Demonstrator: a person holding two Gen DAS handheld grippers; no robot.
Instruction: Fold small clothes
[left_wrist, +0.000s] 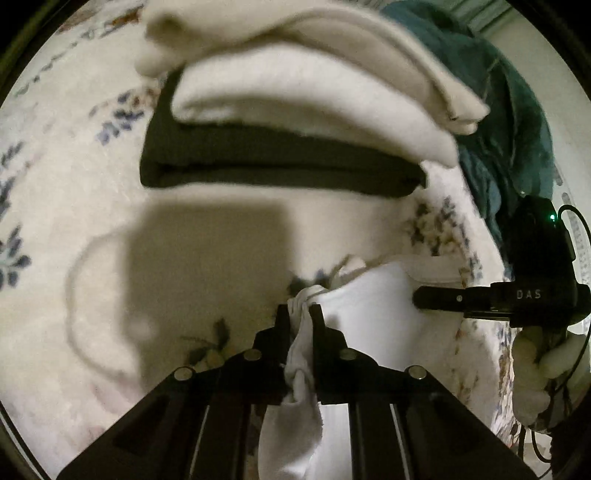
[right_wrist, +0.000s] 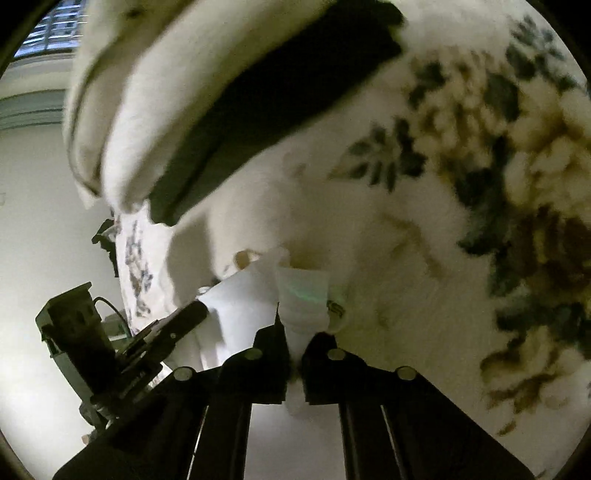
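While both grippers hold the same white sock (left_wrist: 369, 314), each wrist view shows a different end of it. In the left wrist view the left gripper (left_wrist: 300, 314) has its jaws nearly closed, pinching a bunched, twisted end of the sock, whose loose cloth hangs down between the black arms. In the right wrist view the right gripper (right_wrist: 295, 325) has its jaws clamped on the sock's ribbed cuff end (right_wrist: 303, 295), where a faint green stripe and a small mark show, too blurred to read. The sock lies stretched between the two grippers just above the floral bed cover (left_wrist: 74, 295). Only the left view shows the right gripper from the side, with the white letters "DAS" (left_wrist: 528, 294) on its black body, a green light above, and a light-gloved hand (left_wrist: 535, 376) beneath. Only the right view shows a pale wall and a window at the upper left. Farther along the bed sits a stack of folded clothes (left_wrist: 295, 110), white pieces on a black one, with a teal cloth (left_wrist: 509, 110) beyond it.
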